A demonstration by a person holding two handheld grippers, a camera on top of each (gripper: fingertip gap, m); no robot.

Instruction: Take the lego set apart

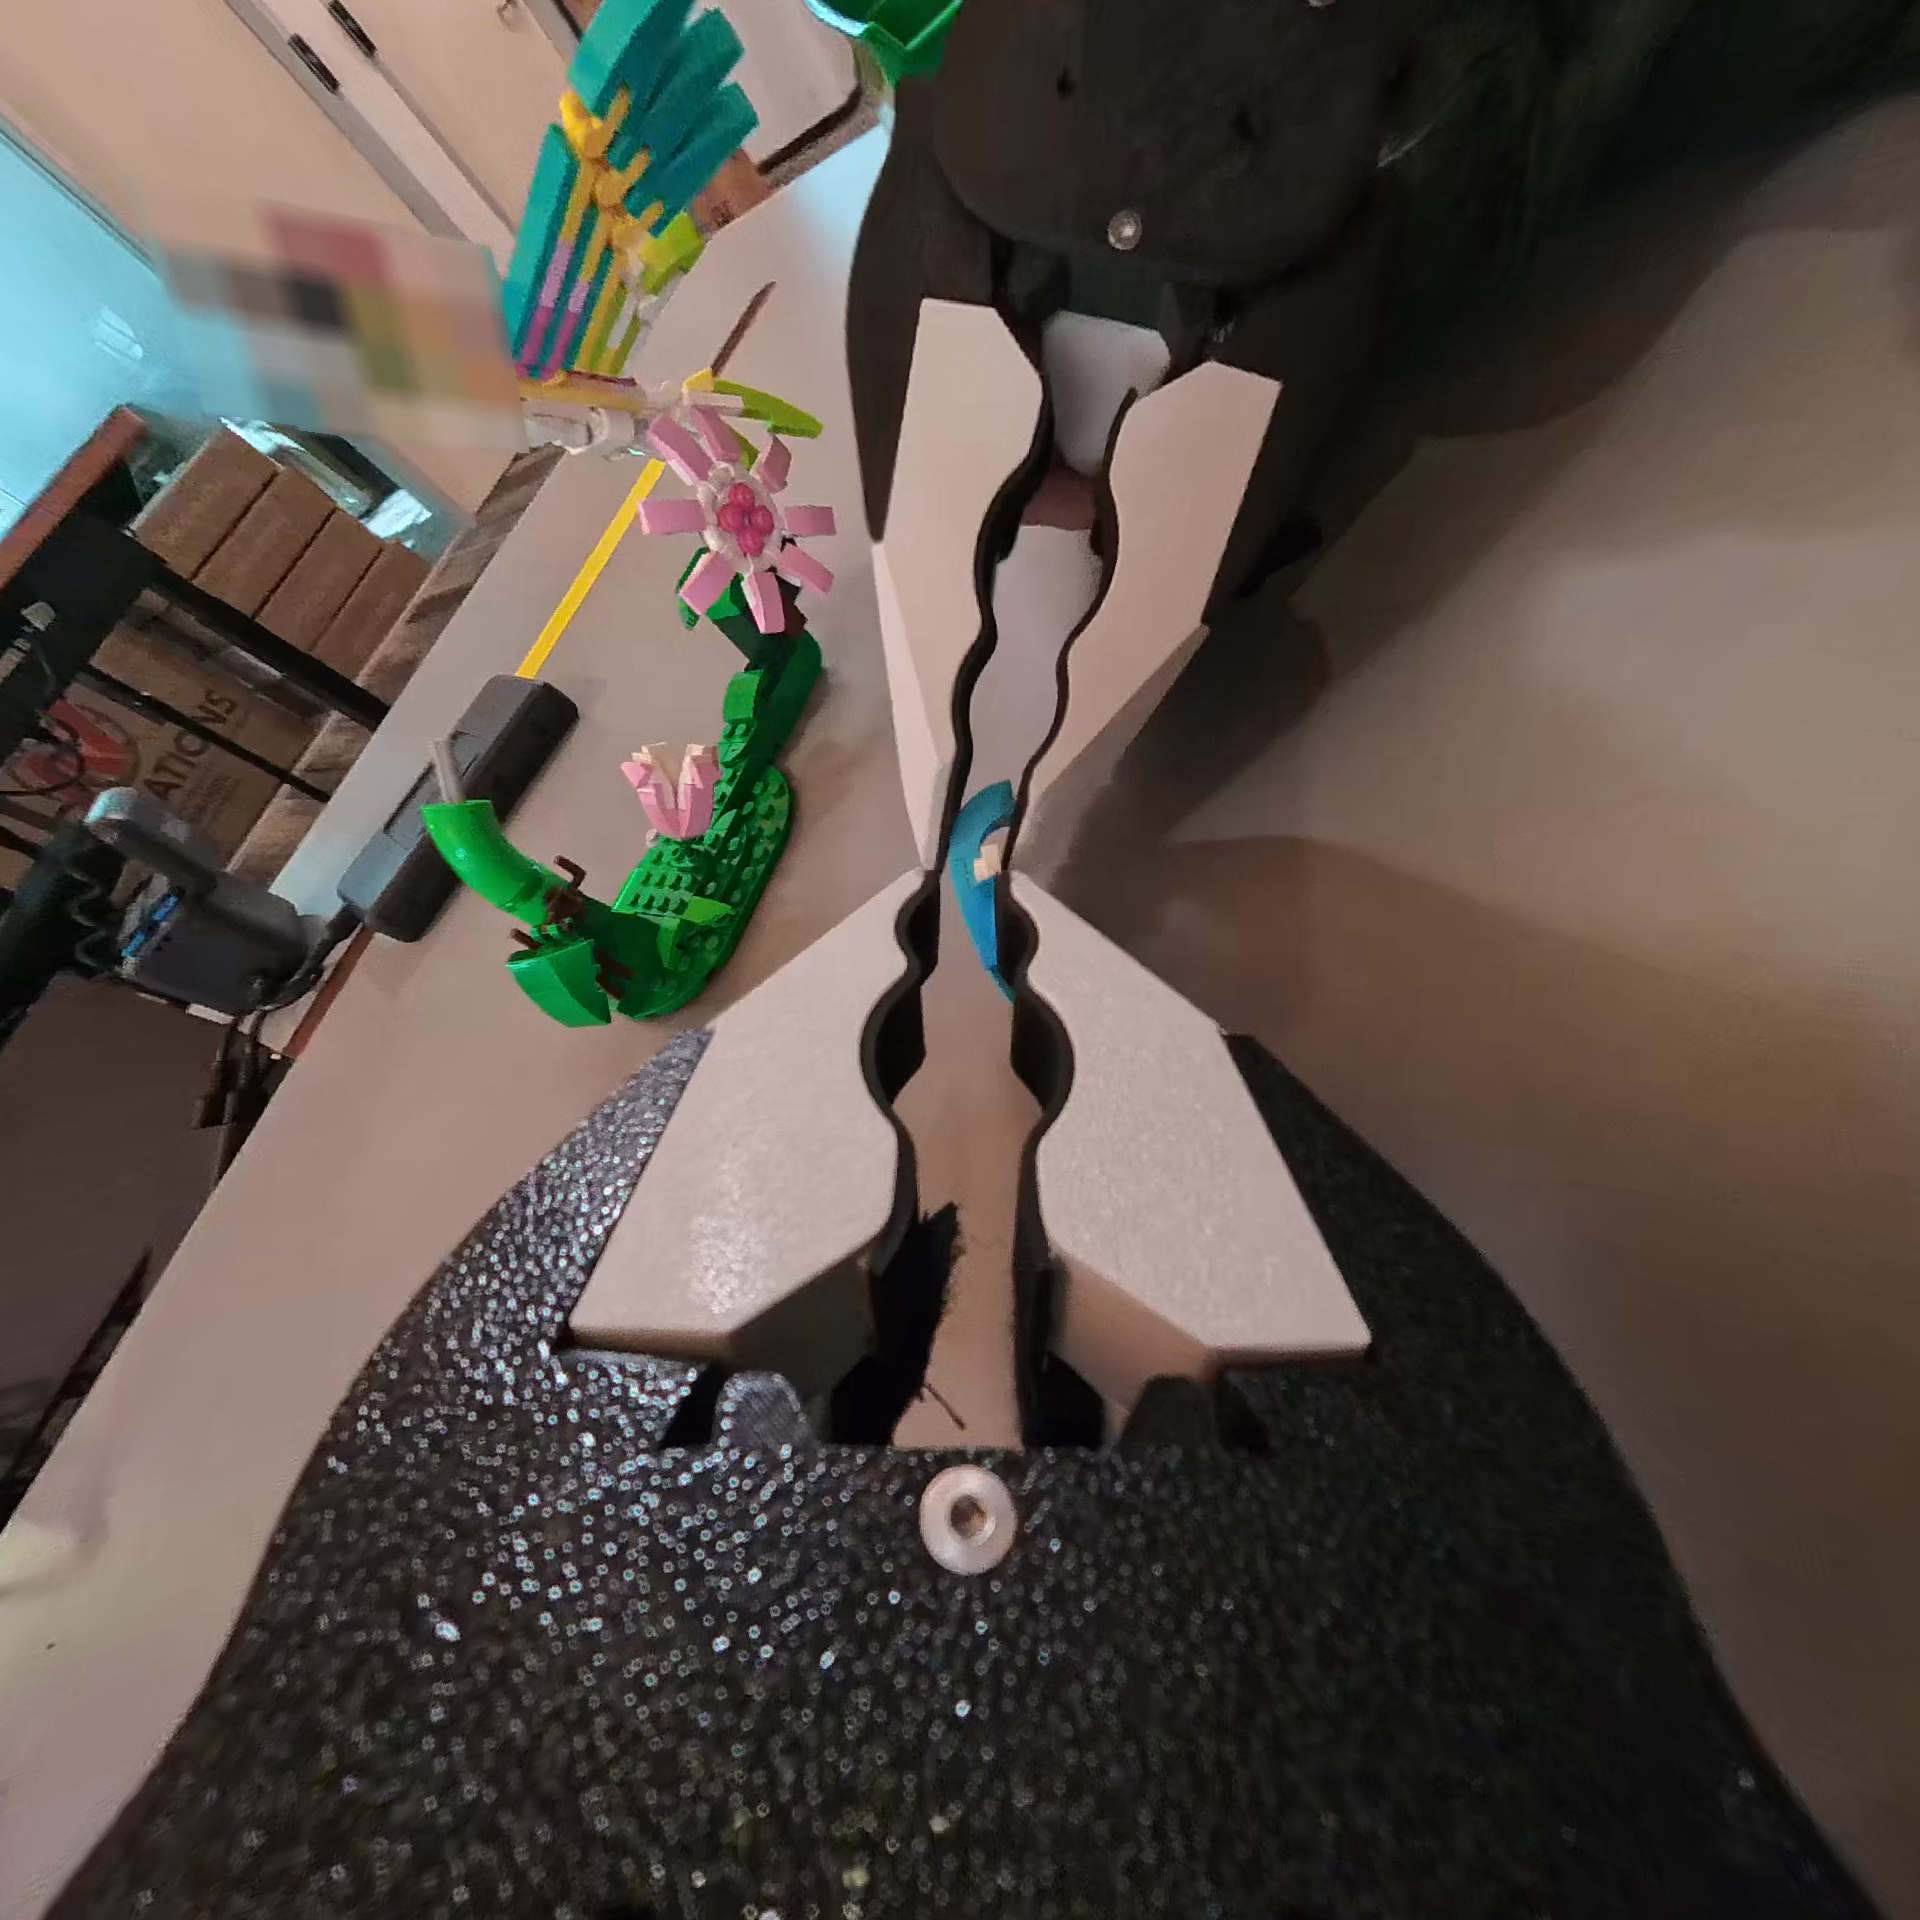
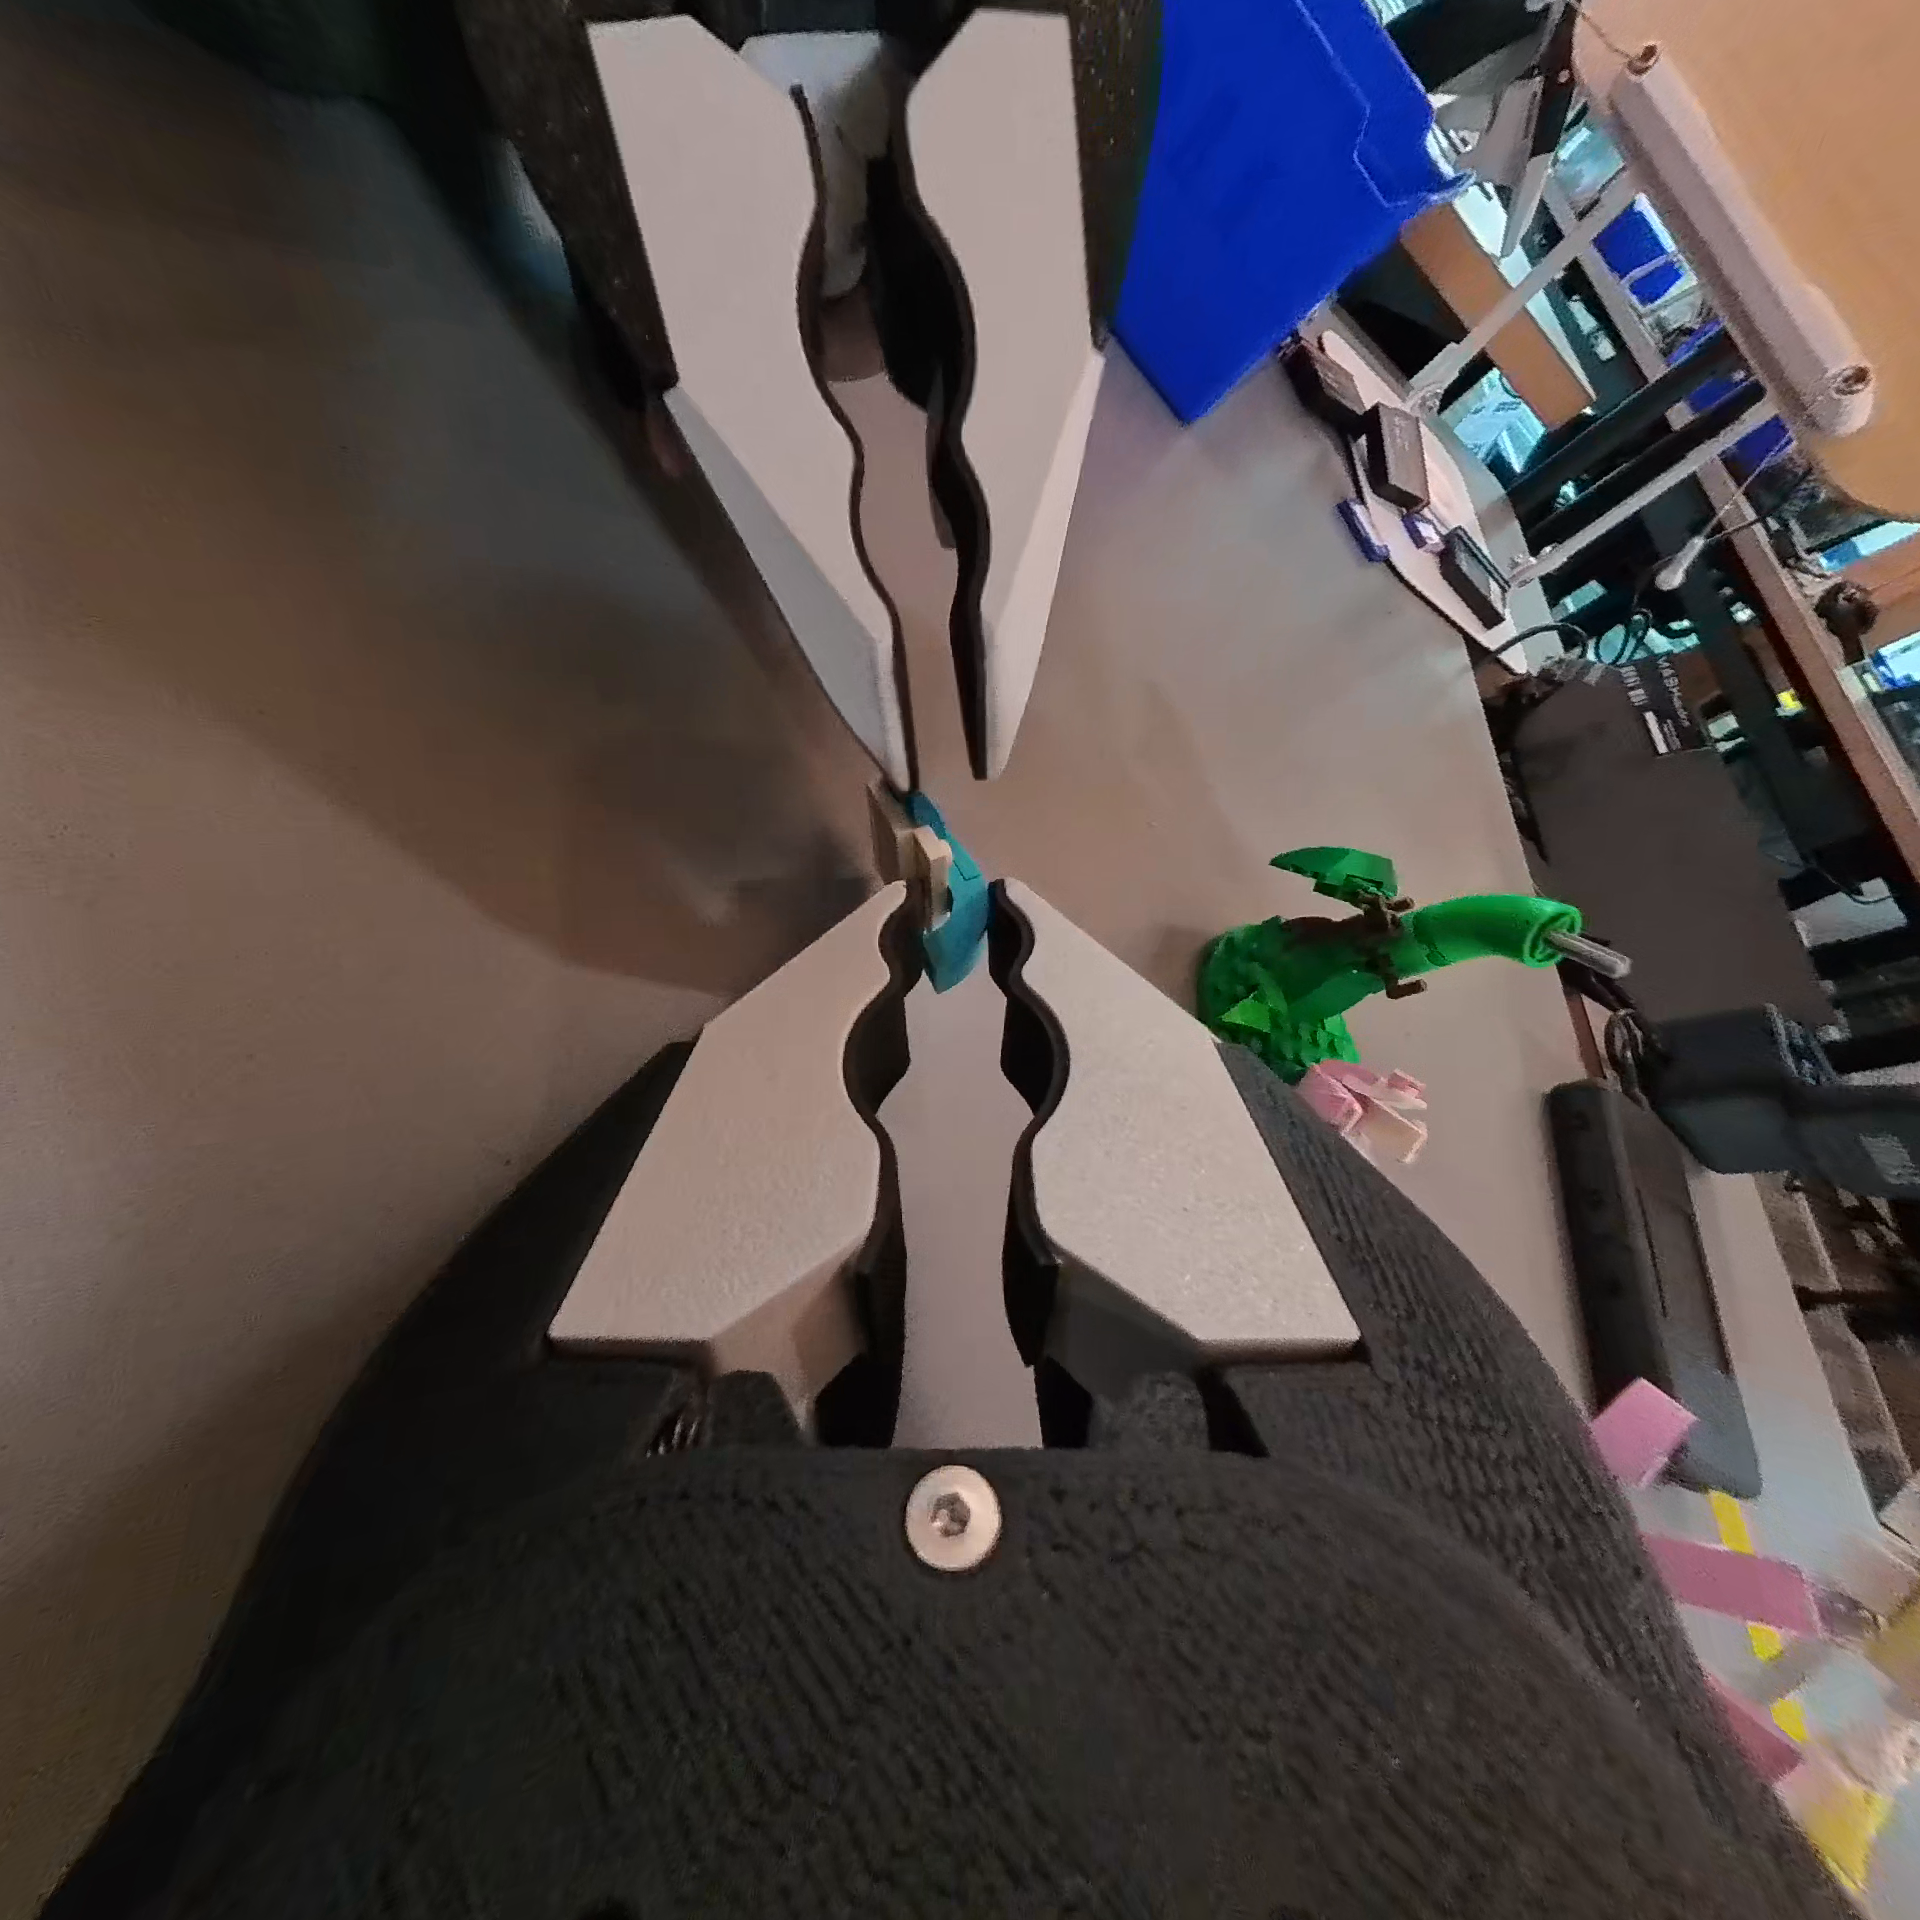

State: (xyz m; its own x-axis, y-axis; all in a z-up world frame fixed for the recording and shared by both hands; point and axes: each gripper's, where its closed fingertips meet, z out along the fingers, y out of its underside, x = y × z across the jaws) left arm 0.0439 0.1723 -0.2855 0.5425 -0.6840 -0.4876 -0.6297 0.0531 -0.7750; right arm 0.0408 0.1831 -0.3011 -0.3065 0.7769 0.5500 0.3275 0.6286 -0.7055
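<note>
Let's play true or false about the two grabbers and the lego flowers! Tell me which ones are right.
1. Both grippers, left gripper and right gripper, meet tip to tip at a small teal piece. True.
2. The teal piece is red. False: it is teal with a cream bit.
3. The pink flower is on the green plant base. True.
4. The blue bin is lying on the floor. False: it stands on the table.

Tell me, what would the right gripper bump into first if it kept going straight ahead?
Probably the left gripper, pointing back at it tip to tip. Only the small blue lego piece sits between them.
</note>
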